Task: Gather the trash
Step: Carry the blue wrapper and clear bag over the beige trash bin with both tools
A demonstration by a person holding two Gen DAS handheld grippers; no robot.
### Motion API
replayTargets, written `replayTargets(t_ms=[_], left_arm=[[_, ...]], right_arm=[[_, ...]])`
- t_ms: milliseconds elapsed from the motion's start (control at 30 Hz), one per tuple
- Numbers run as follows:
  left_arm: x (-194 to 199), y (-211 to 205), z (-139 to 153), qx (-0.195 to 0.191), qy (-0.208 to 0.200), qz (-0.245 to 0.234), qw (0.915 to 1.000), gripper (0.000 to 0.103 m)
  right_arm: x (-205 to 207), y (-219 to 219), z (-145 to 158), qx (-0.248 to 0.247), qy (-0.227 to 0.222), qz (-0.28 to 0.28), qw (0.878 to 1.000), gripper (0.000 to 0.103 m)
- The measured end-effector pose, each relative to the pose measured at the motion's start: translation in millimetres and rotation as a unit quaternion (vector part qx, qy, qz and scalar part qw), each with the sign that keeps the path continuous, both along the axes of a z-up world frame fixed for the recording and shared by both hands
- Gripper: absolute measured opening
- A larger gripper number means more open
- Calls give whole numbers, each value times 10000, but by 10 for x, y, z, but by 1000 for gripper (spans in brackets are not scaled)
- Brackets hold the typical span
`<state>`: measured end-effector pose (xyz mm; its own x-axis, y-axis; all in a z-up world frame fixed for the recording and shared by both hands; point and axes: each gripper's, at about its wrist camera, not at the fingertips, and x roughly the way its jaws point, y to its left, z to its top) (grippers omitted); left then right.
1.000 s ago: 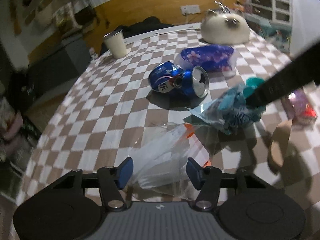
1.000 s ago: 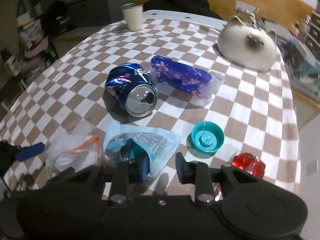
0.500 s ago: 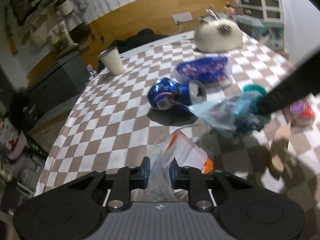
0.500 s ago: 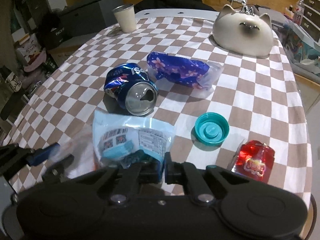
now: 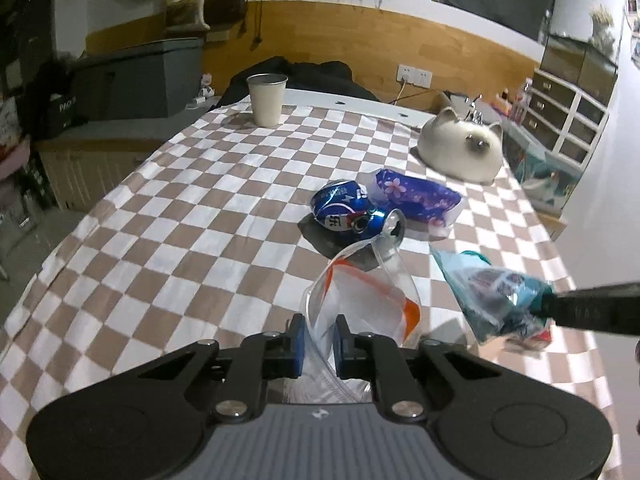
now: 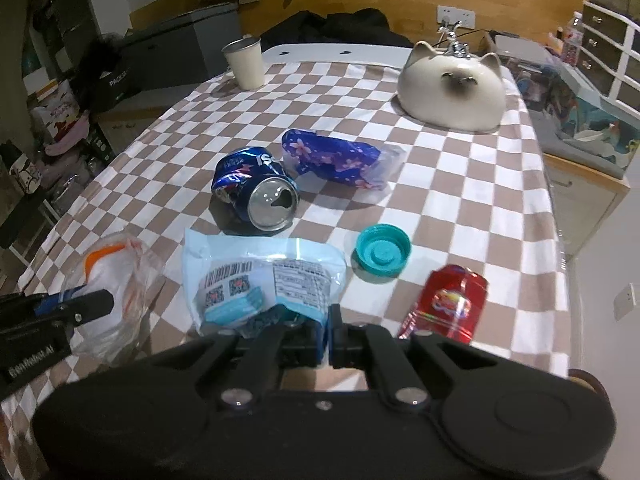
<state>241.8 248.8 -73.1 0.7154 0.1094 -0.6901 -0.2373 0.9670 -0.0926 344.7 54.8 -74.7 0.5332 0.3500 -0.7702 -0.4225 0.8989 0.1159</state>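
My left hand-held gripper (image 5: 317, 340) has just been closing and now pinches the clear plastic bag (image 5: 360, 296) with its orange strip; the film passes between the blue pads and the bag stands up off the checkered table (image 5: 180, 240). My right hand-held gripper (image 6: 325, 334) is clamped tight on the lower edge of the light blue wrapper (image 6: 264, 276), whose barcodes and printed label face the camera. In the left wrist view that wrapper (image 5: 492, 296) hangs from the dark fingers over the right edge of the table, though motion blur there leaves me unsure how far it clears the cloth.

Toward the middle of the table lies the crushed blue can (image 6: 256, 192), on its side with the open top turned my way. Just beside it, on the side of the right edge, is the purple flowered packet (image 6: 336, 158); whether the two touch I cannot tell. Nearer me sit the teal lid (image 6: 382, 252), hollow side up, and the red can (image 6: 452, 300), close to the right edge. A cat-shaped ceramic piece (image 6: 452, 88) occupies the far right corner, and a pale cup (image 6: 245, 63) stands upright at the far edge.
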Motion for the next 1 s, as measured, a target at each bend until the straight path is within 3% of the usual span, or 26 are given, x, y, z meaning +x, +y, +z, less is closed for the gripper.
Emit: replayTargets(t_ms=[1000], left_arm=[[-758, -505, 467, 24, -367, -305, 9989, 15]], right_arm=[[-975, -744, 374, -4, -290, -659, 9974, 3]])
